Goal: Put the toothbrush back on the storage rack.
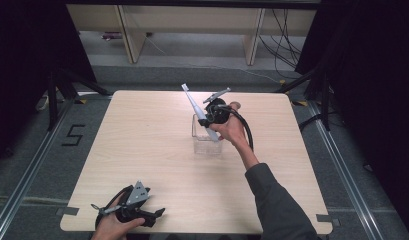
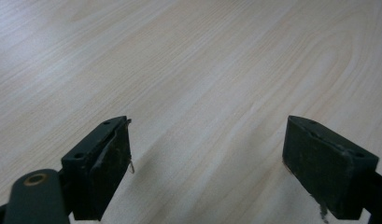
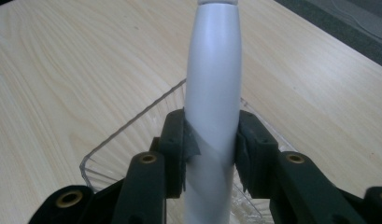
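Observation:
A long white tapered handle (image 1: 196,107) (image 3: 212,84), perhaps a toothbrush, slants up to the left over a clear plastic cup (image 1: 206,141) (image 3: 128,140) near the table's middle. My right gripper (image 1: 208,119) (image 3: 211,151) is shut on that handle, both pads pressing its sides, and the handle's lower end dips into the cup's mouth. My left gripper (image 1: 157,215) (image 2: 207,163) rests at the table's near left edge, open, with bare wood between its jaws.
The light wooden table (image 1: 142,150) stands on a grey floor with rails. Shelving legs (image 1: 129,35) and cables (image 1: 284,40) are beyond the far edge. A dark stand (image 1: 57,85) is at the far left.

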`<act>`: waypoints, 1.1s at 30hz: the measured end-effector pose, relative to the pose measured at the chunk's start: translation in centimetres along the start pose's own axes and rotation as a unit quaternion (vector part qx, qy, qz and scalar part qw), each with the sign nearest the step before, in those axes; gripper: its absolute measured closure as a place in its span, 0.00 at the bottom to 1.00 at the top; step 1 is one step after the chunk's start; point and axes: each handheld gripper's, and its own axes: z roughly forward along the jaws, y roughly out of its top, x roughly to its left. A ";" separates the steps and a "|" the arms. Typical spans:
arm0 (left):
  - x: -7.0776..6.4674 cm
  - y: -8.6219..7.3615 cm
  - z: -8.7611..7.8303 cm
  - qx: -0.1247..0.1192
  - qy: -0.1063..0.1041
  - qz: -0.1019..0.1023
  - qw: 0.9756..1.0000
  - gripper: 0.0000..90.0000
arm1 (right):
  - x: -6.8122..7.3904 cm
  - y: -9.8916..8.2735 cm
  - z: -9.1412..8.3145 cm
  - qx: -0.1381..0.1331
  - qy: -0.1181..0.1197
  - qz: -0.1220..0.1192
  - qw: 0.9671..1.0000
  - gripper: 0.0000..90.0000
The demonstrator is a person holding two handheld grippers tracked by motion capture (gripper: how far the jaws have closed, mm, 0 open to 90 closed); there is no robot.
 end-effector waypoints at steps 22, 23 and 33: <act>0.1 0.0 0.0 0.003 0.000 0.008 1.000 0.17 | 0.1 -0.3 1.5 0.055 -0.008 -0.001 0.998 0.74; 0.2 0.0 -0.1 0.006 0.002 0.015 1.000 0.17 | 0.3 -0.4 1.5 0.063 -0.014 0.019 0.998 0.74; 0.1 0.0 -0.1 0.005 0.001 0.009 1.000 0.17 | 0.2 -0.6 1.9 0.078 -0.008 -0.002 0.997 0.74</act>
